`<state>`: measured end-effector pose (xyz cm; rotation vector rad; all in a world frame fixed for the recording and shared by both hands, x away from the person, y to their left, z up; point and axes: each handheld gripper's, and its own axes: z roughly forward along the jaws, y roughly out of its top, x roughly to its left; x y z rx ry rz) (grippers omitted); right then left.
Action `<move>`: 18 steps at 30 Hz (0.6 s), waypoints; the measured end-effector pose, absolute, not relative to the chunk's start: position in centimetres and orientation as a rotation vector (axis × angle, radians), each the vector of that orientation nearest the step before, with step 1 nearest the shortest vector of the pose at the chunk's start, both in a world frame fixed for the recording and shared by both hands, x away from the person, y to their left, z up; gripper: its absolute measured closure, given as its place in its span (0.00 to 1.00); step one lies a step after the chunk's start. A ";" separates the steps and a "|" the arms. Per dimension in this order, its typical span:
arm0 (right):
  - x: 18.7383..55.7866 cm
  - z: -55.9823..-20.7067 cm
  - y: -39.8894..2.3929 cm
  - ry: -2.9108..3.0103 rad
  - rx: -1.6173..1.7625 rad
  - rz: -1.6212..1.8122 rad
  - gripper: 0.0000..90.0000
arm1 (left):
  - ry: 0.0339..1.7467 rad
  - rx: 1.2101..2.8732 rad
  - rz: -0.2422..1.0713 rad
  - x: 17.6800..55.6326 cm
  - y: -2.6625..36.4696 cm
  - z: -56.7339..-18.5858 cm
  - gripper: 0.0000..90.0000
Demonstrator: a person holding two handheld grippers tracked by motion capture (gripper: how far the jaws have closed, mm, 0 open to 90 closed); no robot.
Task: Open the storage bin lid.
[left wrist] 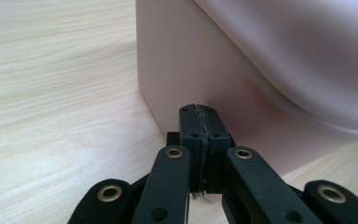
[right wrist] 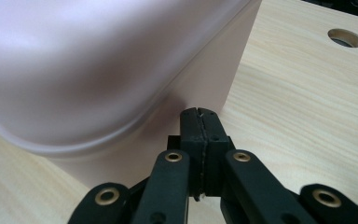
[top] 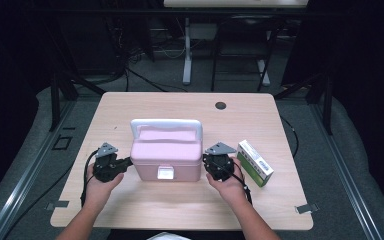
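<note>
Both tools clenched empty: left tool [top: 125, 162], right tool [top: 206, 161] flank pink storage box [top: 166, 150] sides on tabletop [top: 130, 210]. Step: squeezing/repositioning box. Next: even inward push.

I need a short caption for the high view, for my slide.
Two hand-held grippers, left gripper and right gripper, both shut, flank a pink box on a wooden table.

The pink box [top: 166, 160] looks like smooth, softly glossy plastic, the table [top: 130, 107] pale matt wood grain, and the green-and-white carton [top: 254, 163] printed card.
</note>
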<state>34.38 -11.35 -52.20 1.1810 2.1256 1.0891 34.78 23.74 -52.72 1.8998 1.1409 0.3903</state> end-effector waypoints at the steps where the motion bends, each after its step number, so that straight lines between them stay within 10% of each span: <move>1: 34.2 -52.2 -11.4 2.129 1.174 1.084 1.00 | 1.142 1.896 0.387 34.6 23.7 -52.7 1.00; 18: 30.6 -51.9 -12.7 2.171 1.150 1.069 1.00 | 1.066 1.955 0.355 31.5 23.1 -52.6 1.00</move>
